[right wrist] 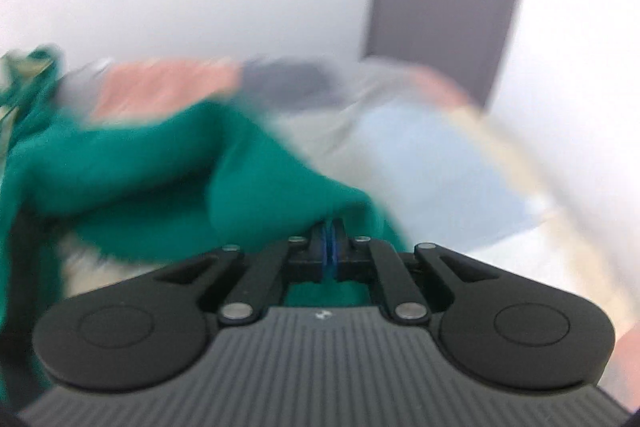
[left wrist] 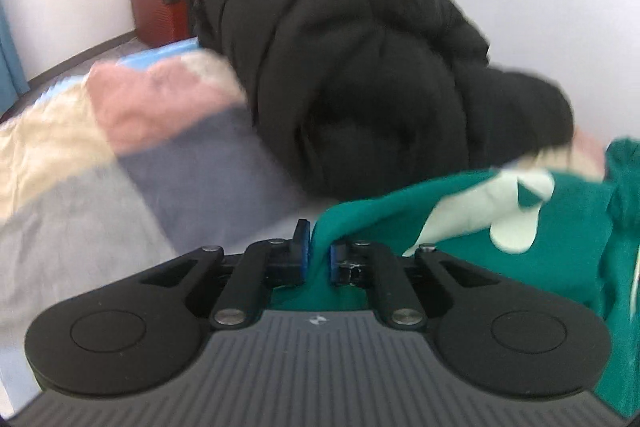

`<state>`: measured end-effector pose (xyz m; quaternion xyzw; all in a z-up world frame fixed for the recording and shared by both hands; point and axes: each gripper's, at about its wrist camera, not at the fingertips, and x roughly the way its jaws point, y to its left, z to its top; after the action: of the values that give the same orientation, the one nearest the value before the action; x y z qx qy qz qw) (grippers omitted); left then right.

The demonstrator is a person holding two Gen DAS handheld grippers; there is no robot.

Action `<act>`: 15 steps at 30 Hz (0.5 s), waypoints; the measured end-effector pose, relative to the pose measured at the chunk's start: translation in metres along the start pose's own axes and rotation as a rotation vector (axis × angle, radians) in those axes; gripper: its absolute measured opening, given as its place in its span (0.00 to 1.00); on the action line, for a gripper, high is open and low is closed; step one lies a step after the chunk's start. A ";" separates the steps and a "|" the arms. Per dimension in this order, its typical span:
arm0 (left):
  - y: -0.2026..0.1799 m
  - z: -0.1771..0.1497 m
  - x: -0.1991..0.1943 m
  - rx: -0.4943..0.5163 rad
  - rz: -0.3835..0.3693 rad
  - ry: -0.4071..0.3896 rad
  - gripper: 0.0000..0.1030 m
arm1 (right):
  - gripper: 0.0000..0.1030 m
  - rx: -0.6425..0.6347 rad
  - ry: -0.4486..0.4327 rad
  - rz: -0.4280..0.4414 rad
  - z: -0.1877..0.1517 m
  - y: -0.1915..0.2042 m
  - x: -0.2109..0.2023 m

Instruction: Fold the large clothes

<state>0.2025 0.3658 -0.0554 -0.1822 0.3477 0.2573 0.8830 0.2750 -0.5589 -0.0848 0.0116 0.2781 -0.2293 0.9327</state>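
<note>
**Both grippers pinch the green garment over the bed**

The left gripper [left wrist: 319, 257] has its jaws narrowed to a small gap with a ridge of the green garment [left wrist: 460, 211] pinched between the blue pads. The right gripper [right wrist: 329, 247] is clamped almost fully together, and a fold of the same green cloth rises out from between its pads. From these two holds the garment spreads outward, draped and rumpled, with a pale patch [left wrist: 516, 223] showing on it in the left wrist view. It hangs and lies over the bed [left wrist: 192, 163], whose cover is a patchwork of pink, cream, grey and blue. Beyond it sits a heap of black padded clothing [left wrist: 360, 67], and further off a red suitcase [left wrist: 160, 11] stands by the wall.

The step in hand looks like spreading or lifting the garment for a fold. To do it well, both pinches should stay firm and level, the cloth drawn taut between them so it lies flat, and kept off the black heap.

No brand or legible writing shows; both views are blurred.
</note>
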 end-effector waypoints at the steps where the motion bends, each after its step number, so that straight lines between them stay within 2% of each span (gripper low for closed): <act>1: 0.000 0.011 -0.001 -0.001 -0.004 -0.013 0.11 | 0.04 -0.002 -0.029 -0.050 0.014 -0.016 0.002; 6: -0.004 0.064 0.013 -0.012 0.041 -0.065 0.11 | 0.04 0.058 -0.105 -0.194 0.072 -0.070 0.010; 10: -0.006 0.087 0.043 -0.050 0.094 -0.058 0.10 | 0.04 0.143 -0.160 -0.242 0.114 -0.092 0.023; 13: -0.006 0.092 0.071 -0.060 0.117 -0.049 0.11 | 0.04 0.151 -0.228 -0.263 0.130 -0.091 0.037; 15: -0.003 0.089 0.091 -0.063 0.121 -0.040 0.11 | 0.04 0.101 -0.248 -0.296 0.122 -0.084 0.056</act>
<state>0.3078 0.4377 -0.0580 -0.1833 0.3322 0.3244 0.8665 0.3429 -0.6764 -0.0022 -0.0109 0.1477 -0.3774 0.9141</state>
